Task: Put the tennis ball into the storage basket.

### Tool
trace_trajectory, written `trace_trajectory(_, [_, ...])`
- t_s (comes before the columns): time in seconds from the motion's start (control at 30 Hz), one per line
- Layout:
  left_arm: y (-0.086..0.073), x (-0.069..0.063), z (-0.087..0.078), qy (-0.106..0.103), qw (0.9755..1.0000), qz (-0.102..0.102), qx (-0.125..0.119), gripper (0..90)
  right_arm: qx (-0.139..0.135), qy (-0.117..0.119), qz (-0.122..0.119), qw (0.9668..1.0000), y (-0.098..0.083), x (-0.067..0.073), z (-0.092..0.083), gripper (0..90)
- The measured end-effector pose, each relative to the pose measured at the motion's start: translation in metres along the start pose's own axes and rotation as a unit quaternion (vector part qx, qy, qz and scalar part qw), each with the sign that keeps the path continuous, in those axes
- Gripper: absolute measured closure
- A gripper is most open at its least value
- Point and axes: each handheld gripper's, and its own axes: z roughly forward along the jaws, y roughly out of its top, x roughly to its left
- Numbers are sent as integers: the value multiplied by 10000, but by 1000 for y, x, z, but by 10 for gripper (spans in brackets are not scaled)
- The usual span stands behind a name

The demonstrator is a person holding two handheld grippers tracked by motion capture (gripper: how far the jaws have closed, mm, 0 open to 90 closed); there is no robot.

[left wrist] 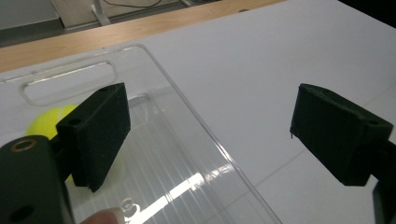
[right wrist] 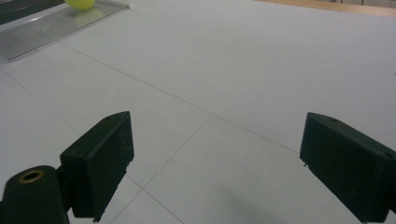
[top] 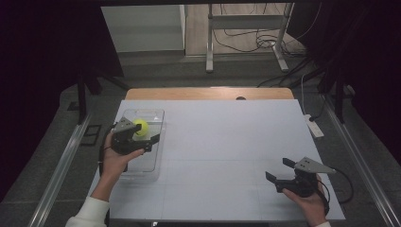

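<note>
Clear plastic forms the tray (top: 142,163) at the left of the bench (top: 222,142), and we note a yellow-green ball (top: 141,126) lying inside it toward its far end. From the high view we record the left hand-held gripper (top: 150,140) held over the tray, just beside the ball on its near side, with the person's left hand (top: 118,158) wrapped round its body.

The left gripper view adds what the high view cannot resolve: the tray has a slot handle (left wrist: 70,81) cut into its far end and a ribbed floor, and its right rim runs between the two black jaws. The ball (left wrist: 46,123) sits partly hidden behind the left jaw. We find the jaws standing well apart, with nothing between the pads; they hold nothing. Whether the left jaw touches the ball we cannot tell.

Moving right, the middle of the bench is bare white sheet marked by faint grid lines. At the near right corner the high view shows the right hand-held gripper (top: 280,170) in the person's right hand (top: 309,201), well apart from the tray. The right gripper view confirms its jaws spread wide over the bare sheet, gripping nothing, with the tray and ball (right wrist: 80,3) far off at the upper left.
</note>
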Motion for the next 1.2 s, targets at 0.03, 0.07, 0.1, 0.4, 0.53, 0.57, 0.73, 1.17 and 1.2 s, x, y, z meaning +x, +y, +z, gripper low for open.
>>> trace_trajectory(0.03, [-2, -2, -1, -19, 10000, 2, -6, 129, -6, -4, 0, 10000, 0, 0, 0, 101])
trace_trajectory(0.07, [-5, -5, -2, -43, 10000, 5, -27, 130, -23, 5, 8, 10000, 0, -1, 0, 100])
trace_trajectory(0.1, [-7, -7, -3, -81, 10000, -4, -38, 130, -23, 5, 8, 10000, 0, -1, 0, 100])
trace_trajectory(0.4, [-30, -21, -12, -210, 9997, 86, -24, 129, -53, 11, 18, 10000, 1, -1, -1, 100])
trace_trajectory(0.53, [-39, -25, -16, -238, 9996, 109, -53, 128, -59, 5, 27, 10000, 1, -2, -1, 100])
trace_trajectory(0.57, [-42, -27, -18, -252, 9996, 136, -72, 128, -63, 7, 25, 10000, 1, -2, -1, 100])
trace_trajectory(0.73, [-53, -35, -23, -391, 9989, 234, -76, 128, -68, 4, 29, 10000, 1, -2, -1, 99])
trace_trajectory(1.17, [-71, -46, -24, -476, 9982, 374, 46, 125, -74, 13, 8, 10000, 1, -2, -1, 98])
trace_trajectory(1.2, [-72, -46, -23, -475, 9982, 369, 47, 126, -72, 15, 10, 10000, 1, -2, -1, 98])
